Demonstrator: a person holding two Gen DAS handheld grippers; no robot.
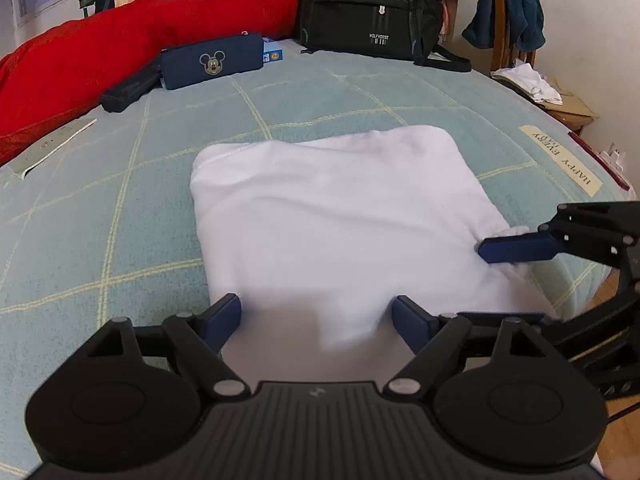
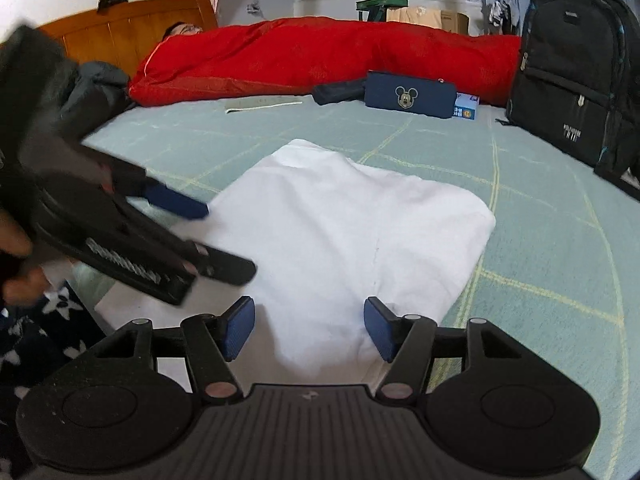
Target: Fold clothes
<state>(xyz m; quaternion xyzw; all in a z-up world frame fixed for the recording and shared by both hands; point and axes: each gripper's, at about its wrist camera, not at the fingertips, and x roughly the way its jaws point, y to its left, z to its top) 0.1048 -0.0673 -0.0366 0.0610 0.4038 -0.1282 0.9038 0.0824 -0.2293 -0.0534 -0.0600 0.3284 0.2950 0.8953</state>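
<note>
A white garment lies folded into a rough square on the pale green checked bedspread. In the left wrist view my left gripper stands wide open over the garment's near edge, with cloth between the pads but not pinched. My right gripper reaches in from the right, and its blue finger rests on the garment's right edge. In the right wrist view the right gripper is open astride the near corner of the garment. The left gripper comes in from the left, held by a hand.
A person lies under a red quilt along the far side. A navy Mickey pouch, a black case and a black backpack sit at the back. A chair with a teal garment stands past the bed's right edge.
</note>
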